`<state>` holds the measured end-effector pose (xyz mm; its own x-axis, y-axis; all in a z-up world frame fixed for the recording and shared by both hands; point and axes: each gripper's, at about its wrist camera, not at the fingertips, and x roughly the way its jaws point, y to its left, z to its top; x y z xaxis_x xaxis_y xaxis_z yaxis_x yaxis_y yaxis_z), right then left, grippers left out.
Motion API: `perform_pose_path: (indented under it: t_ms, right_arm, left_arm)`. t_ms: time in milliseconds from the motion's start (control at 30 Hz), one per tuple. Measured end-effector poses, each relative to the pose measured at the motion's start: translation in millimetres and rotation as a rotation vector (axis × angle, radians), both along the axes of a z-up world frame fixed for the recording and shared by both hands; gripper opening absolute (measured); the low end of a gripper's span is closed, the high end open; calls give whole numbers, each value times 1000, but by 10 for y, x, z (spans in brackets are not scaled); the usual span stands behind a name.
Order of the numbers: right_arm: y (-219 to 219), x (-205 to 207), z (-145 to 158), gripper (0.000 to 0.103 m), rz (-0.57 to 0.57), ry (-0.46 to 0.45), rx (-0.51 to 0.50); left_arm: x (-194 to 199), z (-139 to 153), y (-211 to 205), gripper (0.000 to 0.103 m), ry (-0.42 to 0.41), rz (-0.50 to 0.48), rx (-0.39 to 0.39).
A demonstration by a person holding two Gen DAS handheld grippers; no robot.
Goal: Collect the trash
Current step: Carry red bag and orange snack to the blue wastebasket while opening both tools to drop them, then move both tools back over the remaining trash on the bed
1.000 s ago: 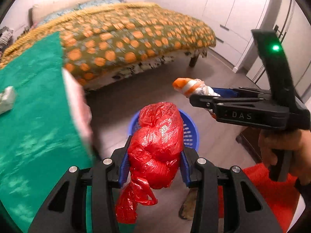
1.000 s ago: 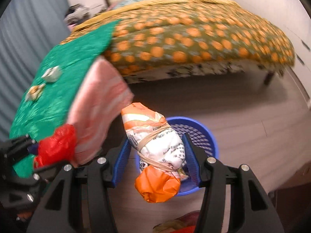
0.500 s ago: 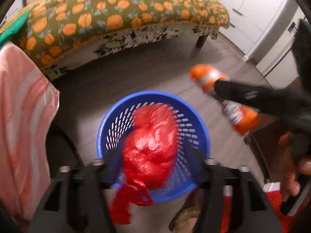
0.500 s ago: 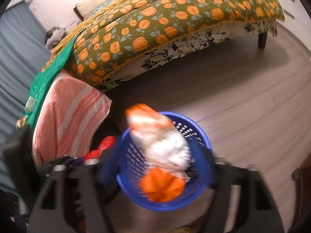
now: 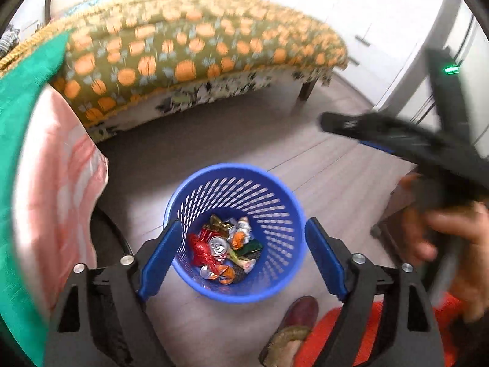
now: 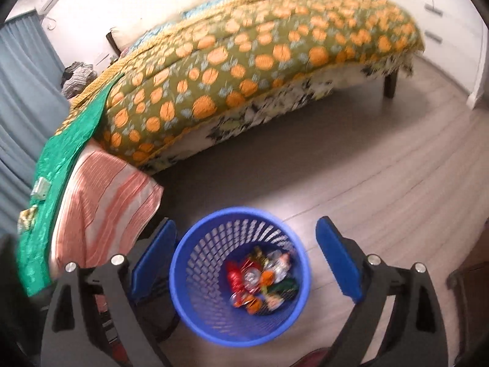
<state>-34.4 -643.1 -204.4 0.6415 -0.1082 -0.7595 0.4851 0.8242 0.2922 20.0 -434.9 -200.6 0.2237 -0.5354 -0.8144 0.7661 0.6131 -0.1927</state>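
Observation:
A blue mesh basket (image 5: 269, 202) (image 6: 207, 244) stands on the floor below both grippers. At its bottom lies mixed trash: a crushed can (image 5: 217, 246), a crumpled red piece (image 5: 200, 249) and orange and foil wrappers (image 6: 266, 278). My left gripper (image 5: 241, 257) hovers over the basket, its jaws opening wide with nothing between them. My right gripper (image 6: 247, 257) also hovers above it, jaws opening and empty; it shows blurred in the left wrist view (image 5: 351, 131), held by a hand (image 5: 443, 238). Two small wrappers (image 6: 39, 188) lie on a green cloth (image 6: 70, 153).
A bed (image 6: 244, 61) with an orange-spotted cover fills the background. A pink striped cloth (image 6: 104, 205) hangs off the green-covered surface, left of the basket. A shoe (image 5: 293, 327) and a red mat (image 5: 333, 333) lie near the basket. White cupboards (image 5: 382, 30) line the right wall.
Both grippers moved over the basket and opened. The red bag left my left jaws and the orange-and-white bundle left my right jaws; both jaws now stand empty.

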Motion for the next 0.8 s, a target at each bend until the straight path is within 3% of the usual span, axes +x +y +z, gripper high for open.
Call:
perform_pose_path:
  t_ms: [200,367,633,800]
  right_arm:
    - [532,39,261,90,87,-50,-181]
    - [1245,203,376,90,237,-57,-287]
    - [2588,583,601,90,482,-89,-241]
    - [3299,1036,764,90,590,-89,-261]
  left_arm:
    - [-202,569,699,89,-89,2,-37]
    - [-15,712,1603,89,-139,130,-10]
    - [539,679,3134,91,-234,426,134]
    - [813,576,3654,91,-231,528,202]
